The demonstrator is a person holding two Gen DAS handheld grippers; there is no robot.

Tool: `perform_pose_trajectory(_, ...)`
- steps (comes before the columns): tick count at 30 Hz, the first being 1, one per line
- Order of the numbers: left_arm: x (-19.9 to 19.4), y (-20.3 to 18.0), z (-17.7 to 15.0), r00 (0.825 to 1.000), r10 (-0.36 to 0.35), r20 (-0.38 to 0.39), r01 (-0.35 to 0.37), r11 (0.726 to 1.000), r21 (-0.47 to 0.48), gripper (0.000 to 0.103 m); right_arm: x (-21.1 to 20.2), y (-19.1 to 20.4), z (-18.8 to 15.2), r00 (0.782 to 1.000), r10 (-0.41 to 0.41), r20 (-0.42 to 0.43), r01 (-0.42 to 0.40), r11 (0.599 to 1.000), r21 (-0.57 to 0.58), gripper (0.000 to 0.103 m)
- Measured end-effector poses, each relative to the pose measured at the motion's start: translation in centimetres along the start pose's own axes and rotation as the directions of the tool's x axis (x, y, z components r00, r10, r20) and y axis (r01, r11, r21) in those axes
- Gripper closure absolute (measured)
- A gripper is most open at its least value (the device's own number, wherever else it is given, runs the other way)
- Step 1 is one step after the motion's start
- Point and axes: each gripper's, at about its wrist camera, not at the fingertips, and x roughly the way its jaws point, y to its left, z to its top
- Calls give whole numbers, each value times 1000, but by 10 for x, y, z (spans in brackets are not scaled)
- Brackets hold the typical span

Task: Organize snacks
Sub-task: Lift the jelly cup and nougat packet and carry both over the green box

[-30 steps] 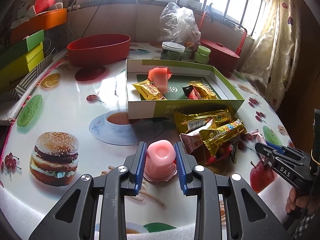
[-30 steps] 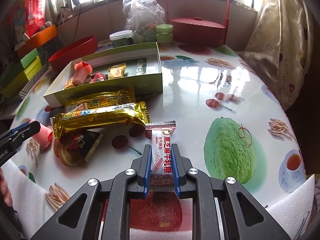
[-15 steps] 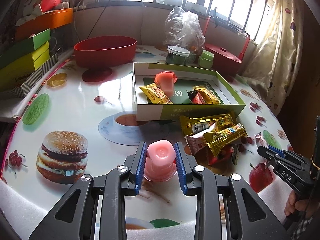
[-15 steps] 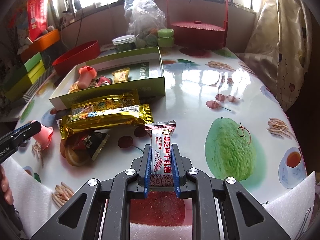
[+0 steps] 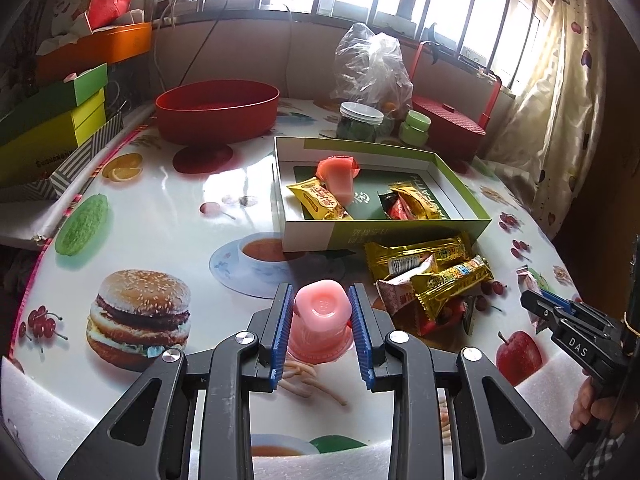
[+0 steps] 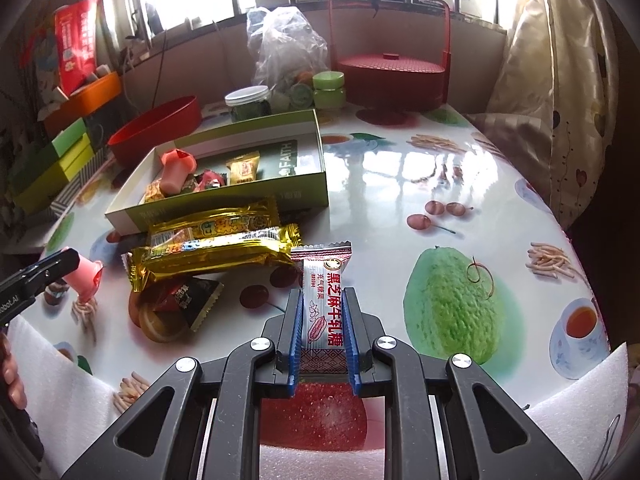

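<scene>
My left gripper [image 5: 322,332] clamps a soft pink jelly cup [image 5: 322,320], near table edge. My right gripper [image 6: 322,336] pinches a flat crinkly white candy wrapper [image 6: 324,312]. Shiny gold bars [image 6: 216,248] lie before the far green cardboard box [image 6: 224,204].
</scene>
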Motion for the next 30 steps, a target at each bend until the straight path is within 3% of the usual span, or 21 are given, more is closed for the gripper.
perform_pose_trajectory(30, 5, -13, 41, 998, -39, 44, 37, 998, 44, 73, 1, 15, 44, 998, 25, 59, -22, 998, -57, 86)
